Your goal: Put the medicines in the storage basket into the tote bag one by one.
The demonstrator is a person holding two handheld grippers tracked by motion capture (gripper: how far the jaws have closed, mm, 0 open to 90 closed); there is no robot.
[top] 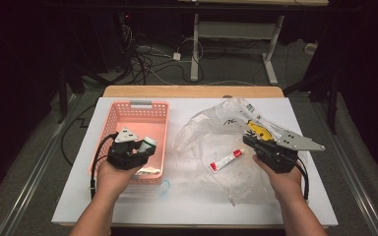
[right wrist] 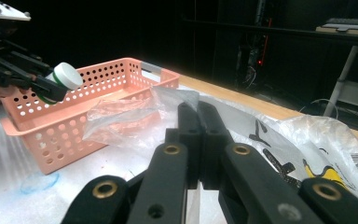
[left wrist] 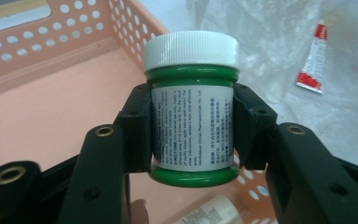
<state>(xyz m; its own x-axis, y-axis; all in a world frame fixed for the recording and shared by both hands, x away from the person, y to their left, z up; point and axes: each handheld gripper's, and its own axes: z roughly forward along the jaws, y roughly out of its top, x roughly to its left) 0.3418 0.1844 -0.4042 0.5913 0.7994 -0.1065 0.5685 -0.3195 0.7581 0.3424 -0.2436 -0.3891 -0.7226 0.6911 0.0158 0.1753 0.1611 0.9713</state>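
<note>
Jar (left wrist: pixel 192 105) clamped in left hand-held gripper (left wrist: pixel 192 135) over basket (top: pixel 123 110) for drop-in | right hand-held gripper (right wrist: pixel 199 126) jaws together, pinning bag (top: pixel 216 132)

My left claw (top: pixel 140 147) sits over the pink basket (top: pixel 119 111), holding a small jar (top: pixel 146 144) with a white lid above the basket's near half. To the right of the basket lies a crumpled clear plastic bag (top: pixel 211 125), spread across the white table (top: pixel 177 206). A red and white tube (top: pixel 225 160) rests on the bag, well right of the basket. My right claw (top: pixel 248 140) is farther right again, its jaws together at the bag.
</note>
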